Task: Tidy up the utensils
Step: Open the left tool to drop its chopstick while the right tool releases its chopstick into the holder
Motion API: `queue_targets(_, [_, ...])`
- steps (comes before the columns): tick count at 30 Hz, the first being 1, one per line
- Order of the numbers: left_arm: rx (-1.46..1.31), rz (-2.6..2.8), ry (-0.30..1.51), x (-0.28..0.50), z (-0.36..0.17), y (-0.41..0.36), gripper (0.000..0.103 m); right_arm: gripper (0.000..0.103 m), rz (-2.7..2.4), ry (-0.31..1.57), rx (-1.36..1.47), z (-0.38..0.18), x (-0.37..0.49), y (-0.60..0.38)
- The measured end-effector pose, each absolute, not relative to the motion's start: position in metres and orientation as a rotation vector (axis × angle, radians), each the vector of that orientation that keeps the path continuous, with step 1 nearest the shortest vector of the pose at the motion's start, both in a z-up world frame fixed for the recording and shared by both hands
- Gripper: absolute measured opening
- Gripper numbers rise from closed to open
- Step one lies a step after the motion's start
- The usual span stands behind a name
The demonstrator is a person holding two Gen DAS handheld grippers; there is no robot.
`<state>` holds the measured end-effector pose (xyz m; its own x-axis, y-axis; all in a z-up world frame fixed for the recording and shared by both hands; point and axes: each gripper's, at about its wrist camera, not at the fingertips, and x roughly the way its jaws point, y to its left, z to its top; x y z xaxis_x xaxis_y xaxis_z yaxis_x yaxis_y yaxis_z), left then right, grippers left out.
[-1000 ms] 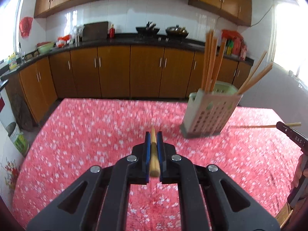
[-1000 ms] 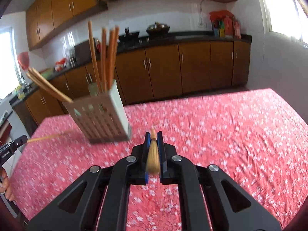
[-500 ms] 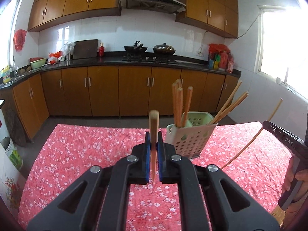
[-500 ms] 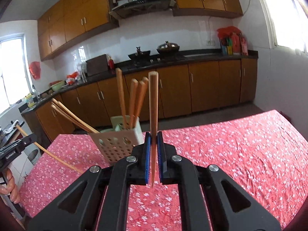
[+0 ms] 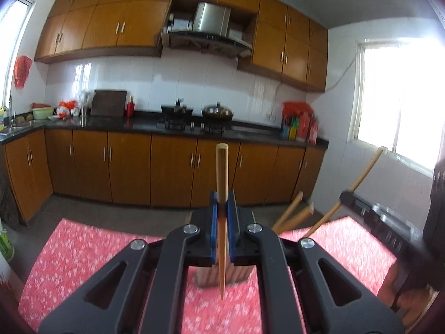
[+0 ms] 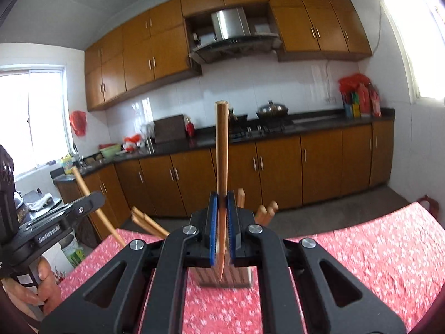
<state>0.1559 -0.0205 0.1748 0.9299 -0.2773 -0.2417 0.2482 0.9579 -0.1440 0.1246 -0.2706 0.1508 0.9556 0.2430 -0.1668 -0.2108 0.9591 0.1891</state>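
Left wrist view: left claw (image 5: 222,229), blue pads, was clamped on a thin tapered wooden chopstick (image 5: 222,183), held upright w/ blunt end up and pointed tip below the jaws. Behind the claw, on the desk w/ red floral cloth (image 5: 83,247), stood the slatted utensil holder (image 5: 207,277), mostly hidden by the jaws; only its base showed. Two or three chopstick ends (image 5: 294,215) leaned out to its right. At far right, the right claw (image 5: 346,194) gripped a second wooden chopstick (image 5: 364,174), tilted.

Right wrist view: right claw (image 6: 222,229) pinched its chopstick (image 6: 222,150) upright too. Same holder (image 6: 239,277) sat behind, blocked, more stick tops (image 6: 267,208) poking up both sides. Only this view showed the person's hand (image 6: 41,286) around the left claw's (image 6: 94,196) handle at left edge, partly cut off. Desk blurred in both views.
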Motion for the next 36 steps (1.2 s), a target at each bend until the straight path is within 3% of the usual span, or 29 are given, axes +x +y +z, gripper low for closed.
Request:
queue_targets(10, [-0.185,-0.193,0.155,0.198,0.214,-0.031,0.007,0.007,0.201,0.126,0.174,0.161,0.157,-0.268])
queue_targets(22, [-0.187,-0.181,0.255,0.241,0.168,-0.039,0.009,0.008,0.198,0.211,0.154,0.125,0.194,-0.255])
queue_targets(24, [-0.194,-0.178,0.257,0.239,0.166,-0.033,0.021,0.010,0.202,0.210,0.162,0.126,0.191,-0.258])
queue_targets(27, [-0.203,-0.167,0.236,0.230,0.171,-0.026,0.032,0.033,0.189,0.190,0.171,0.132,0.179,-0.263])
queue_targets(31, [-0.200,-0.151,0.214,0.209,0.177,-0.012,0.046,0.035,0.181,0.161,0.178,0.141,0.159,-0.273])
queue_targets(33, [-0.190,-0.140,0.206,0.195,0.177,-0.004,0.056,0.044,0.175,0.154,0.179,0.143,0.146,-0.278])
queue_targets(34, [-0.181,-0.132,0.202,0.185,0.176,0.002,0.060,0.054,0.168,0.145,0.180,0.143,0.135,-0.281])
queue_targets(36, [-0.164,-0.121,0.196,0.167,0.171,0.011,0.078,0.066,0.153,0.131,0.174,0.141,0.118,-0.284])
